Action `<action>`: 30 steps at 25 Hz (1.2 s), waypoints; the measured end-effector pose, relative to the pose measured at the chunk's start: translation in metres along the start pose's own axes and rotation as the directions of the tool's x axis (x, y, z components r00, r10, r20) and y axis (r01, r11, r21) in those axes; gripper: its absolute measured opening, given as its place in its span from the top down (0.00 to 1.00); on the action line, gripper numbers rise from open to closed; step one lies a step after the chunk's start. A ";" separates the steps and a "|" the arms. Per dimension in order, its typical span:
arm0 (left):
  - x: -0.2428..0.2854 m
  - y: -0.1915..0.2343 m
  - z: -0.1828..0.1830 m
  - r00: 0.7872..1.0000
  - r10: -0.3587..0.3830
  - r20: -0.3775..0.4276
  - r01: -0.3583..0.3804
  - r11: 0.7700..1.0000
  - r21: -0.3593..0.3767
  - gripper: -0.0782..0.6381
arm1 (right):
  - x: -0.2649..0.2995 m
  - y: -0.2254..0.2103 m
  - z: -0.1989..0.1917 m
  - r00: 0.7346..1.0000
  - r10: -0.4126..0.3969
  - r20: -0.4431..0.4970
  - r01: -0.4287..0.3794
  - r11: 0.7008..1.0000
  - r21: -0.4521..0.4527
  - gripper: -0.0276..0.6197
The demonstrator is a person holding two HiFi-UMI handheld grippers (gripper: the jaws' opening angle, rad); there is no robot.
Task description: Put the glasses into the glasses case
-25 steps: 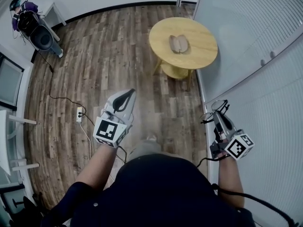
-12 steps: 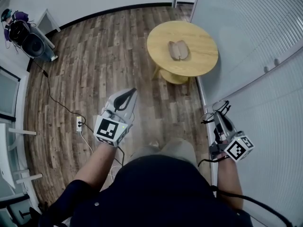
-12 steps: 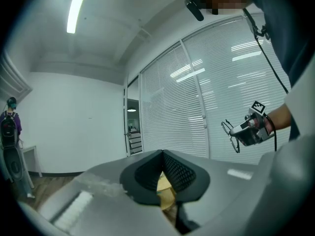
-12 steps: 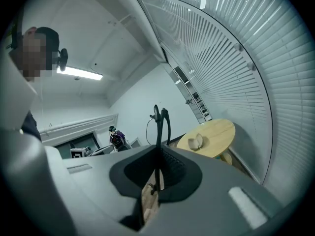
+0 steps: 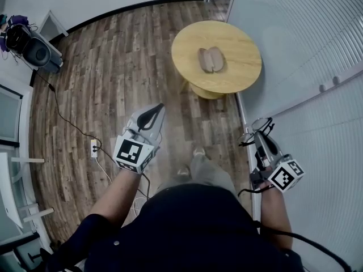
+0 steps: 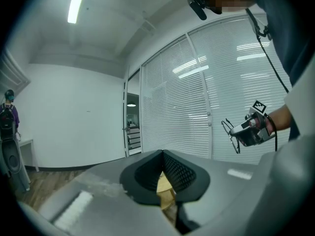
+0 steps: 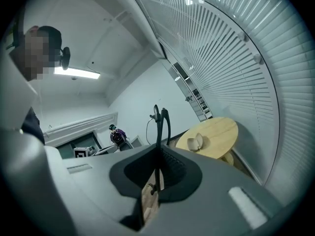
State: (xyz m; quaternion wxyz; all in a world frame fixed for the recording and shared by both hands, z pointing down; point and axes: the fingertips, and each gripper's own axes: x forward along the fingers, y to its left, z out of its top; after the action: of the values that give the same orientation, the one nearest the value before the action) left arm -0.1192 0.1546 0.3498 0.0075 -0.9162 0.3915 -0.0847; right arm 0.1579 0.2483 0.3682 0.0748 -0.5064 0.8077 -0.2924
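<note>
An open tan glasses case (image 5: 211, 59) lies on the round yellow table (image 5: 238, 44) ahead, also seen far off in the right gripper view as the case (image 7: 194, 141) on the table (image 7: 219, 132). My right gripper (image 5: 258, 134) is shut on the black-framed glasses (image 5: 253, 130), held out near the blind wall; its jaws (image 7: 158, 149) pinch the frame (image 7: 157, 124) edge-on. The left gripper (image 5: 159, 107) is held over the wood floor, its tips (image 6: 162, 152) closed together with nothing in them. Both are well short of the table.
A wall of white blinds (image 5: 306, 67) runs close along my right. A power strip with cables (image 5: 95, 147) lies on the floor at left. A backpack on a seat (image 5: 31, 44) stands far left. Someone stands at the back of the room (image 7: 114, 132).
I have walked forward: the table and floor have slid closer and leftward in the head view. Both grippers keep their pose, and the glasses stay gripped.
</note>
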 end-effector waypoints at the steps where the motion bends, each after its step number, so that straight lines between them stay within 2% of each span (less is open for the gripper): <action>1: 0.006 0.003 0.003 1.000 0.004 0.000 -0.004 1.000 -0.001 0.88 | 0.005 -0.004 0.005 1.000 0.004 -0.002 -0.004 1.000 0.001 0.92; 13: 0.082 0.027 0.021 0.998 0.057 -0.042 -0.057 0.998 0.001 0.88 | 0.085 -0.061 0.058 0.995 0.093 -0.043 -0.092 0.996 0.015 0.92; 18: 0.107 0.038 0.040 0.994 0.107 -0.006 -0.107 0.994 0.033 0.88 | 0.112 -0.088 0.069 0.988 0.140 -0.062 -0.140 0.990 0.005 0.92; 22: 0.107 0.045 0.045 0.978 0.204 0.037 -0.206 0.978 0.035 0.88 | 0.125 -0.104 0.068 0.982 0.172 -0.072 -0.170 0.985 0.036 0.92; 26: 0.118 0.055 0.051 0.981 0.191 0.027 -0.192 0.981 0.035 0.88 | 0.141 -0.113 0.069 0.981 0.165 -0.101 -0.160 0.985 0.058 0.92; 30: 0.124 0.074 0.054 0.974 0.220 0.048 -0.223 0.974 0.049 0.88 | 0.156 -0.115 0.074 0.980 0.172 -0.102 -0.166 0.984 0.057 0.92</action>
State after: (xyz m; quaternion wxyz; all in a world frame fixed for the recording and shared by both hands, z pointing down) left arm -0.0794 0.0108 0.3088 0.0501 -0.8679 0.4885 -0.0747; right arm 0.2033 0.0484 0.3979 0.0685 -0.4178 0.8434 -0.3308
